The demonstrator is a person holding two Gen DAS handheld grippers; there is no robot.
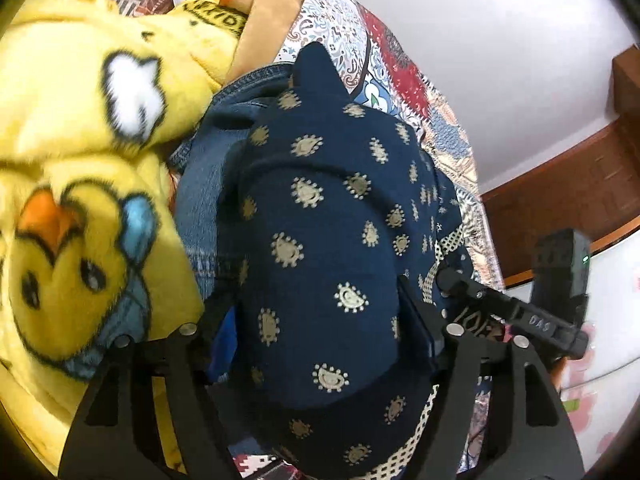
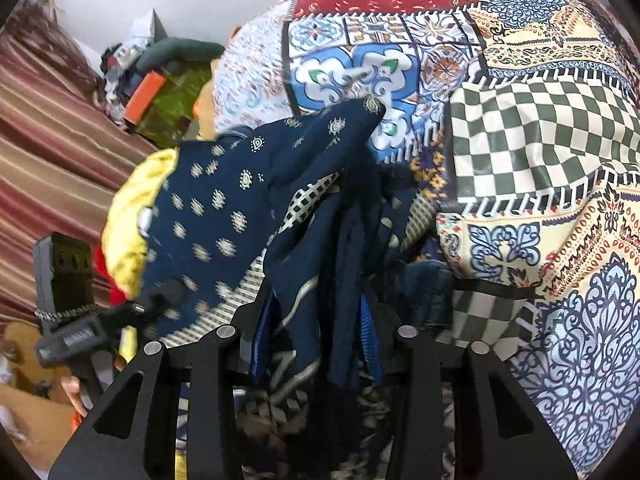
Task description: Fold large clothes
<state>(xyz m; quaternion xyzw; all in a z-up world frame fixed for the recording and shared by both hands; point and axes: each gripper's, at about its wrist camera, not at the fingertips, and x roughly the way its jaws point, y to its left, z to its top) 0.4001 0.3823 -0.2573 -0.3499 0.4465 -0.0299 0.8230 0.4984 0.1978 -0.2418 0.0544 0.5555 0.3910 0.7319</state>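
Observation:
A navy garment with gold paisley motifs (image 1: 320,216) fills the middle of the left wrist view and drapes over my left gripper (image 1: 320,344), which is shut on it. The same garment (image 2: 224,208) bunches between the fingers of my right gripper (image 2: 316,336), which is shut on its gathered folds. Its checked cream border (image 2: 308,200) shows near the right gripper. The right gripper's body (image 1: 560,320) shows at the right of the left wrist view. The left gripper's body (image 2: 68,308) shows at the left of the right wrist view.
A patchwork patterned bedsheet (image 2: 520,120) lies under everything. A yellow fleece blanket with a duck print (image 1: 80,184) and blue denim (image 1: 200,184) lie to the left. A striped curtain (image 2: 48,152), clutter with an orange box (image 2: 144,96) and wooden furniture (image 1: 560,200) stand around.

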